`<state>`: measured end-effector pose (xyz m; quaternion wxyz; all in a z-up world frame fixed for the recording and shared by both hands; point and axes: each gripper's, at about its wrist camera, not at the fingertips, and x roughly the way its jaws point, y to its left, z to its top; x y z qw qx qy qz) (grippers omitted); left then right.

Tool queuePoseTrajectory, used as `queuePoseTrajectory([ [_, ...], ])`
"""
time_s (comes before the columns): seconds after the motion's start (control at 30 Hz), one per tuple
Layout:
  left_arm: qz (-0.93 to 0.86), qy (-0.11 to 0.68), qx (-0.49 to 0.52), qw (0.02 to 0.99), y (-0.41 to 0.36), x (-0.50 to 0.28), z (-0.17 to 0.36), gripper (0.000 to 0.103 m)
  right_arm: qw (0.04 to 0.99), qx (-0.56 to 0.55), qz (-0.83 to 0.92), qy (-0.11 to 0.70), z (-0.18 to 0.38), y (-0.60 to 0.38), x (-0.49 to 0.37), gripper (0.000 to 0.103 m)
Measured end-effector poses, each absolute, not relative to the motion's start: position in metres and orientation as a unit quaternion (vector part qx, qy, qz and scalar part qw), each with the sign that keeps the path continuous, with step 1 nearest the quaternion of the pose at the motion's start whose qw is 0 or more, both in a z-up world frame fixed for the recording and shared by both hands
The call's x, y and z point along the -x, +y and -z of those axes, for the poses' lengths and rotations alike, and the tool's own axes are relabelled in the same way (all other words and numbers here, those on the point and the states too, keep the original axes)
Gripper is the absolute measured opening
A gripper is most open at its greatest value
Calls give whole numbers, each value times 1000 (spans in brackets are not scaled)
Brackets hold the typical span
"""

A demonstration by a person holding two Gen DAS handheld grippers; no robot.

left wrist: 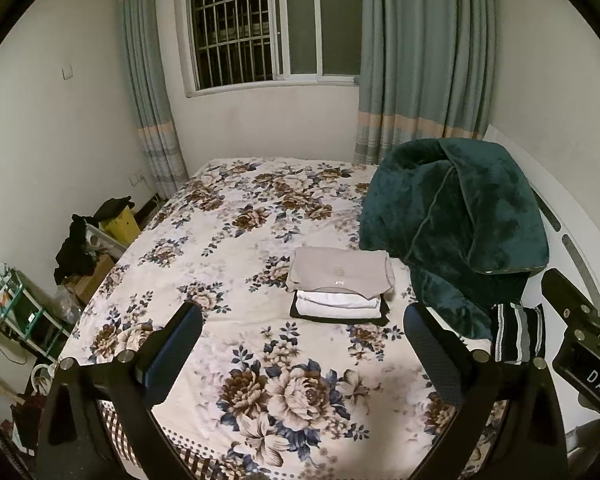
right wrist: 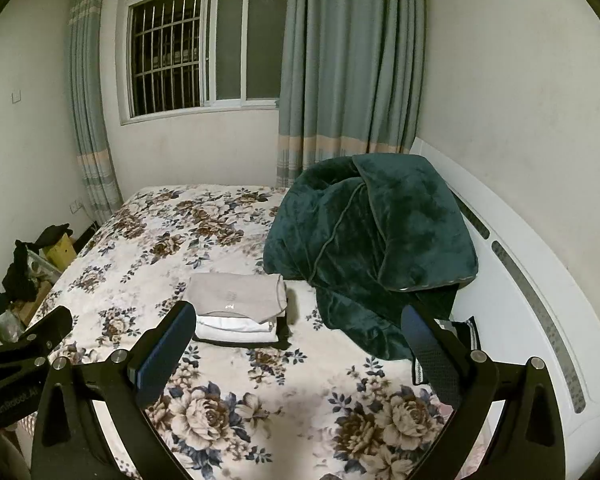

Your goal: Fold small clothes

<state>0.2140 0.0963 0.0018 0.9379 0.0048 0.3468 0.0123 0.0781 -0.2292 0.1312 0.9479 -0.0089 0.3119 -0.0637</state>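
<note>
Sitting in the middle of the bed [left wrist: 228, 344] is a neat stack of folded clothes [left wrist: 340, 288]: a beige top on top, white pieces under it, and something black at the bottom. Just right of the stack there's a big dark green blanket [left wrist: 452, 224] bunched up against the white headboard [right wrist: 540, 300], and a black striped garment [left wrist: 518, 332] pokes out from under the blanket's near edge.

Both grippers hang over the near part of the floral bedspread, apart from the clothes. The left gripper [left wrist: 302, 344] has its jaws spread wide with nothing between them, and the right gripper [right wrist: 300, 344] is the same, wide apart and holding nothing.

As for containers, on the floor to the left of the bed there's a yellow box [left wrist: 120, 224] with dark cloth draped over it and a cardboard box [left wrist: 96, 276] next to it; can't make out what's inside either one. A small green shelf [left wrist: 24, 304] holds some clutter, too blurry to name.
</note>
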Motion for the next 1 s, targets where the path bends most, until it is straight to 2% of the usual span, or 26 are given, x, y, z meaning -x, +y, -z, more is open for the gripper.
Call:
queuePoseTrajectory([
  [1.0, -18, 335, -9, 942, 93, -212, -12, 103, 949, 12, 56, 311, -134, -218, -85, 103],
])
